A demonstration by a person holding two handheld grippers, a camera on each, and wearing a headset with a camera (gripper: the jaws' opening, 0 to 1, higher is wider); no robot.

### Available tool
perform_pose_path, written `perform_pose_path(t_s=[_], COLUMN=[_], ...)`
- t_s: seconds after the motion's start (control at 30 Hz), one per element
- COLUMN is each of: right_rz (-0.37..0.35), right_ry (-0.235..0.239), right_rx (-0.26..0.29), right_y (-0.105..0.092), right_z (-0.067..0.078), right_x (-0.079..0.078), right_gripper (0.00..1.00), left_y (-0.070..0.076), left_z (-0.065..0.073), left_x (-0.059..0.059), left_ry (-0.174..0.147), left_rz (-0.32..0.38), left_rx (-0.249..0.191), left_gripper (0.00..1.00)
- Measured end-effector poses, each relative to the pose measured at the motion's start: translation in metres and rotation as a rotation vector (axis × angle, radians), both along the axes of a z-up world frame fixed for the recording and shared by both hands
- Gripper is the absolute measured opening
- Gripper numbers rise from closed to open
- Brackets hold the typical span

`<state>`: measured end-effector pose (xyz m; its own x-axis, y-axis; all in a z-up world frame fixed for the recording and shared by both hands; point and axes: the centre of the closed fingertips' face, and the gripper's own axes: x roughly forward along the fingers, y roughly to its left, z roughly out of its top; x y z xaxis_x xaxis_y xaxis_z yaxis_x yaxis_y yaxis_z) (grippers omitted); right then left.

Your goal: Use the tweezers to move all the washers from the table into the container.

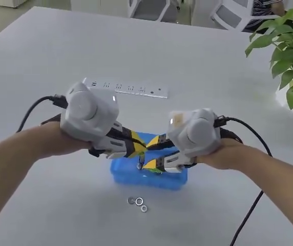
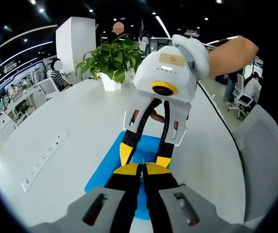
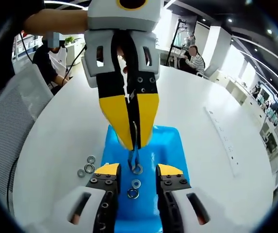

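A blue container [image 1: 128, 177] sits on the white table under both grippers. My left gripper [image 1: 136, 147] is shut on thin metal tweezers [image 3: 134, 145] that point down into the container [image 3: 170, 145]. At the tweezer tips is a washer [image 3: 137, 169], low over the blue floor. Two more washers [image 3: 134, 188] lie inside the container. Three washers [image 1: 138, 202] lie on the table just in front of it, also seen as washers [image 3: 87, 167] in the right gripper view. My right gripper [image 1: 155, 152] faces the left gripper [image 3: 135, 141] and stands open on either side of the tweezers.
A white power strip [image 1: 128, 88] lies beyond the container. A potted green plant [image 1: 289, 56] stands at the table's far right edge. Black cables [image 1: 254, 205] trail from both grippers. Chairs and seated people are around the table.
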<state>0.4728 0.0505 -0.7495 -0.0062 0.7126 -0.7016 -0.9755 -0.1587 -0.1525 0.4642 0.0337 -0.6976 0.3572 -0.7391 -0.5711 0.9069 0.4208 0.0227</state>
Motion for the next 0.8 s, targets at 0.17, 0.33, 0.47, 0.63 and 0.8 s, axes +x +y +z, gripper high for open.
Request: perform_pose_path(t_s=[0.17,0.33,0.47,0.63,0.8], right_rz=[-0.021,-0.045,-0.073,-0.106,-0.146], right_ry=[0.000,-0.007,-0.006,-0.003,-0.003], right_rx=[0.016,0.028,0.040,0.050,0.064], right_y=[-0.007,-0.014,-0.021,-0.030,-0.040], right_z=[0.008,0.015,0.020,0.025,0.030], right_x=[-0.004,-0.005,-0.006,-0.009,-0.009], right_gripper=[0.35,0.37,0.39,0.41,0.44], left_y=[0.003,0.004,0.006,0.009,0.013], left_z=[0.002,0.006,0.011,0.016,0.025], left_x=[-0.002,-0.004,-0.004,-0.005,-0.006], left_ry=[0.006,0.005,-0.002,0.000,-0.003], left_rz=[0.006,0.014,0.024,0.025,0.020], left_rx=[0.005,0.007,0.006,-0.006,-0.020], left_gripper=[0.06,0.06,0.06,0.06,0.06])
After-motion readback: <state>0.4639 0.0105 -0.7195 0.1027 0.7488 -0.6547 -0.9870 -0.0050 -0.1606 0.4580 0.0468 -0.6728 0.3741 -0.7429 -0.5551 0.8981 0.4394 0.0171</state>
